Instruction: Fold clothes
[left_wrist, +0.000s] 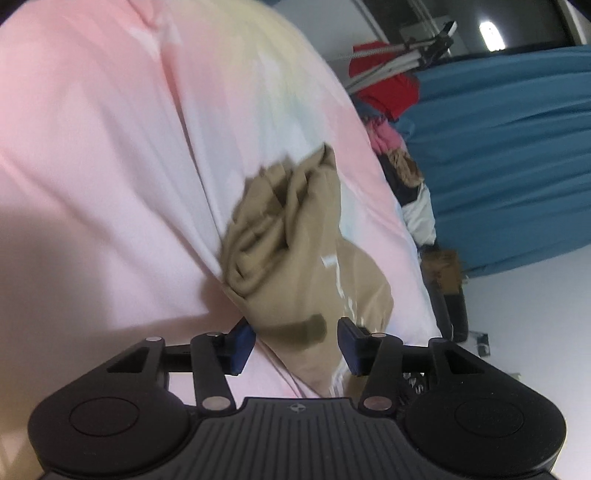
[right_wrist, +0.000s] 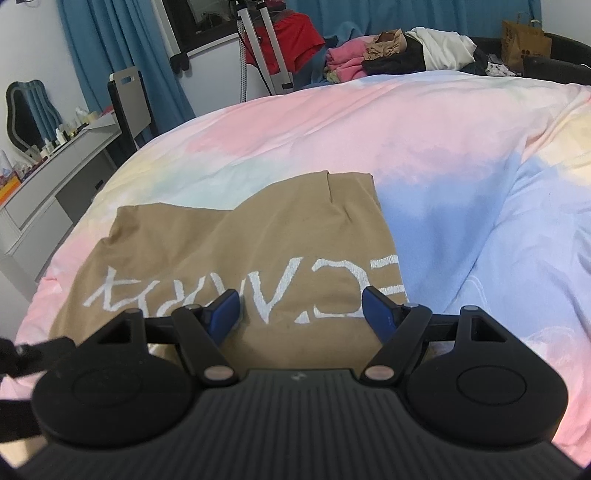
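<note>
A bed with a pastel duvet of pink, blue and yellow patches carries a tan T-shirt, white lettering facing up, partly folded. A heap of mixed clothes lies at its far edge.

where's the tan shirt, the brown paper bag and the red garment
tan shirt (right_wrist: 221, 254): right wrist view, flat middle above the lettering
brown paper bag (right_wrist: 524, 42): right wrist view, front face
red garment (right_wrist: 295, 37): right wrist view, centre of cloth

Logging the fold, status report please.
Left hand-held gripper open astride bunched tan cotton garment. Right hand-held gripper open over it. Nothing in the way.
</note>
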